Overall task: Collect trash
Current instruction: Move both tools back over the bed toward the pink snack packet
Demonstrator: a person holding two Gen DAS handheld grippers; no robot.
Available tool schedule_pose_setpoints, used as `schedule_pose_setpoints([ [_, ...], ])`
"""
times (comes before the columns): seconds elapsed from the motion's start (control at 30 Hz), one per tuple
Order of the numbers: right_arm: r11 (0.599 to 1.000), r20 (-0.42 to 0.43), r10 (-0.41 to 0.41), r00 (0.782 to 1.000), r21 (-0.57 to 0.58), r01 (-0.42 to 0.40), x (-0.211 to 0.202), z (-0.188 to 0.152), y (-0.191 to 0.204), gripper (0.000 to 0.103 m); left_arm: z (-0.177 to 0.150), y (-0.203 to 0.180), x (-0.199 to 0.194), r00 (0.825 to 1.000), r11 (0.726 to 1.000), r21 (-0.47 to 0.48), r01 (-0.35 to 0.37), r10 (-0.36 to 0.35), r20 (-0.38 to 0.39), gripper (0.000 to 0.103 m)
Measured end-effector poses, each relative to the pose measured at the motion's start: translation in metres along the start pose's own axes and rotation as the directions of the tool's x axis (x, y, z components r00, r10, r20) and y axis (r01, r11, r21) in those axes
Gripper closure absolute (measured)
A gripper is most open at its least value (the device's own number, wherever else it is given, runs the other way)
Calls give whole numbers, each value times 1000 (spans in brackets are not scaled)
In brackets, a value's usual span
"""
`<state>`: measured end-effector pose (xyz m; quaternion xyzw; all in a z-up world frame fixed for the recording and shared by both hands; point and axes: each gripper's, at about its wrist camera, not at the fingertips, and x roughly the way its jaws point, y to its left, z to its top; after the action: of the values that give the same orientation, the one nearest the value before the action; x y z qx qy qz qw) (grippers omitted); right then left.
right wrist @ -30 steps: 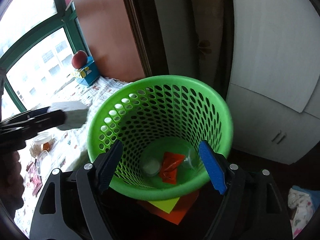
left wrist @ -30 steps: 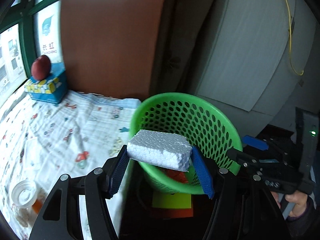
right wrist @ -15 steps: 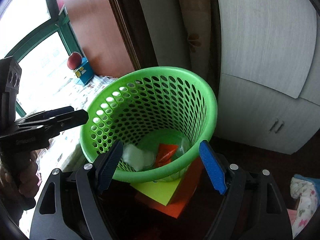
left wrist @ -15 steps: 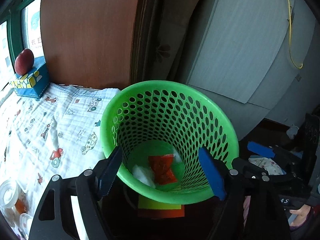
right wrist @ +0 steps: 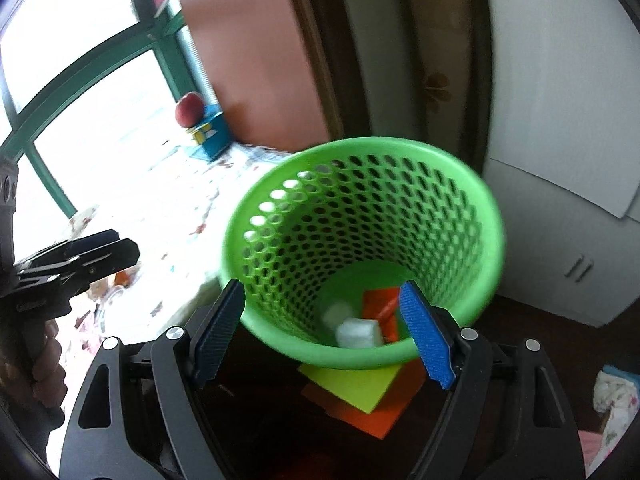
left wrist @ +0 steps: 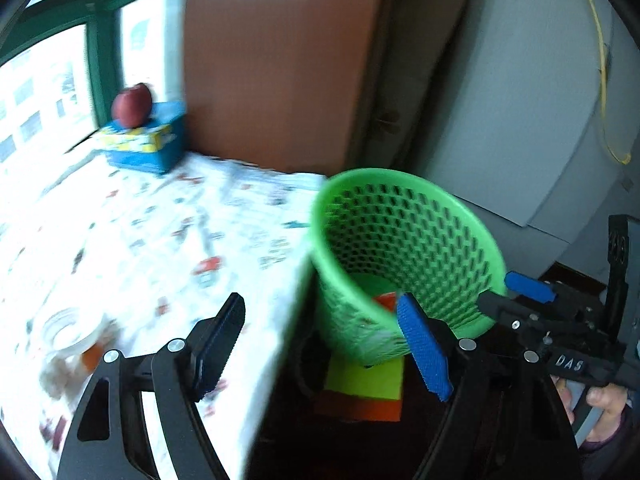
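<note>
A green perforated basket stands on the floor beside the table. At its bottom lie a white foam block and an orange wrapper. My left gripper is open and empty, over the table's edge just left of the basket. It also shows at the left of the right wrist view as the left gripper. My right gripper is open above the basket's near rim, with nothing held. It enters the left wrist view as the right gripper, carried by a hand.
A cloth-covered table carries a blue box with a red apple on top, and a clear plastic cup. Yellow-green and orange sheets lie under the basket. A white cabinet stands behind.
The foam block left my left gripper and now lies in the basket. The left gripper then swung left toward the table. The right gripper shifted slightly.
</note>
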<state>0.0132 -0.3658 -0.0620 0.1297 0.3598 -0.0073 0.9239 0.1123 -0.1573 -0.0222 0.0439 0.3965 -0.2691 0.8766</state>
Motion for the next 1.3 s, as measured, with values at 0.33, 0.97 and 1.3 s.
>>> schedule_pose_setpoints([
  [0.33, 990, -23, 104, 994, -89, -105, 18, 10, 65, 24, -52, 92, -48, 978, 967, -154, -204, 207, 7, 27],
  [0.97, 939, -130, 228, 965, -232, -253, 65, 7, 188, 24, -119, 246, -96, 921, 854, -355, -381, 383, -67, 33],
  [1.3, 930, -214, 271, 939, -195, -312, 119, 16, 216, 24, -136, 259, -90, 939, 846, -414, -337, 334, -83, 35],
])
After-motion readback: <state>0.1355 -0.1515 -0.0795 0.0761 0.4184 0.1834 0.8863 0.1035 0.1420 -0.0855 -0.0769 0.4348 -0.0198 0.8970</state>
